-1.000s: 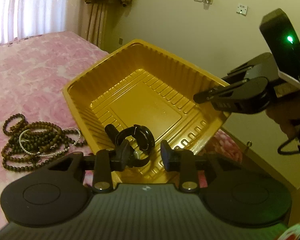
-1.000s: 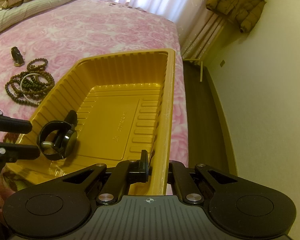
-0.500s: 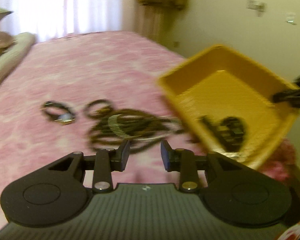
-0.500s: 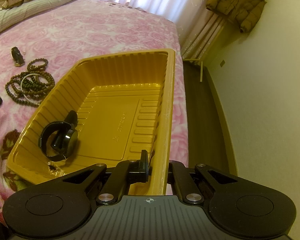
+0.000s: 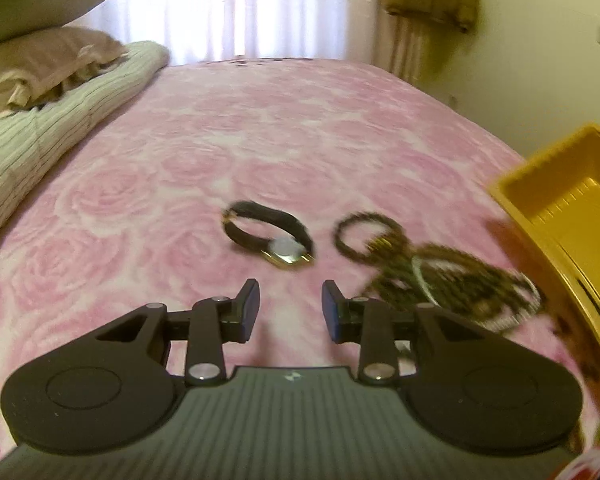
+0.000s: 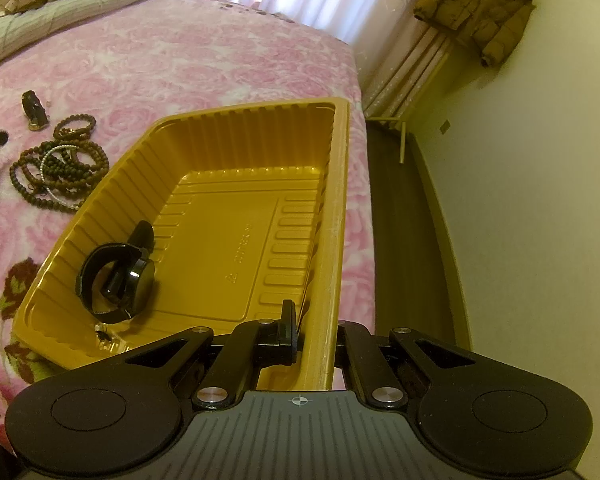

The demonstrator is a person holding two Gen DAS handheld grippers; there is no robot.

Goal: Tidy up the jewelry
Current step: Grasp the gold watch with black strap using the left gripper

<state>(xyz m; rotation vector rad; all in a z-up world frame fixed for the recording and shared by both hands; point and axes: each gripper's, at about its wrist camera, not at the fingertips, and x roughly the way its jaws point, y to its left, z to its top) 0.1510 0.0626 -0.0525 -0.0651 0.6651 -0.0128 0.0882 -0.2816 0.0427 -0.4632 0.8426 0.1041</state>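
Pink rose bedspread [image 5: 228, 152], jewelry on it. Left tool [image 5: 290, 306] partly open, empty, just short of gold-cased watch [image 5: 270, 234]; bead bracelets [image 5: 440, 276] piled right of it. Right tool [image 6: 316, 330] clamped on yellow tray [image 6: 340, 208] wall. Black watch [image 6: 118, 276] lies inside tray, near-left corner.
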